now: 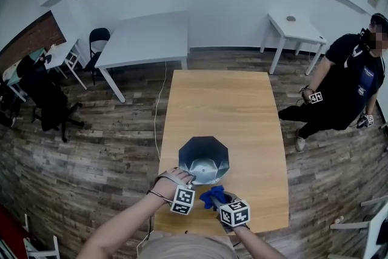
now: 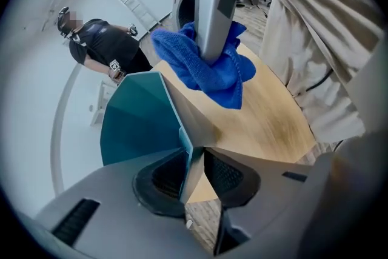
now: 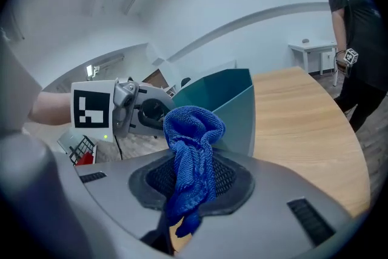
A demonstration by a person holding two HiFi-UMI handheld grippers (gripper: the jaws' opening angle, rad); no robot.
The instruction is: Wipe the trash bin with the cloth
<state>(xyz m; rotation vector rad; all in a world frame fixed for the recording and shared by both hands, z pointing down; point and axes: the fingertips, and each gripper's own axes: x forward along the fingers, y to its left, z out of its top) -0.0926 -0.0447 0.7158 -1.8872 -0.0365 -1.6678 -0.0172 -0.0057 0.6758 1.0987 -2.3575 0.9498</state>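
My left fingers (image 2: 232, 176) are clamped on the rim of the bin (image 2: 136, 124), steadying it on the counter (image 2: 267, 118). My right fingers (image 3: 229, 178) pinch the bunched cloth (image 3: 191, 142) just beside it, ready to wipe.

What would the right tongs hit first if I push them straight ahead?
Likely the trash bin: the right tongs, shut on the blue cloth, point at its near wall, so the cloth would touch it first. Depth is unclear.

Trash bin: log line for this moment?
left gripper: shut on trash bin rim | right gripper: shut on blue cloth | cloth: beside bin
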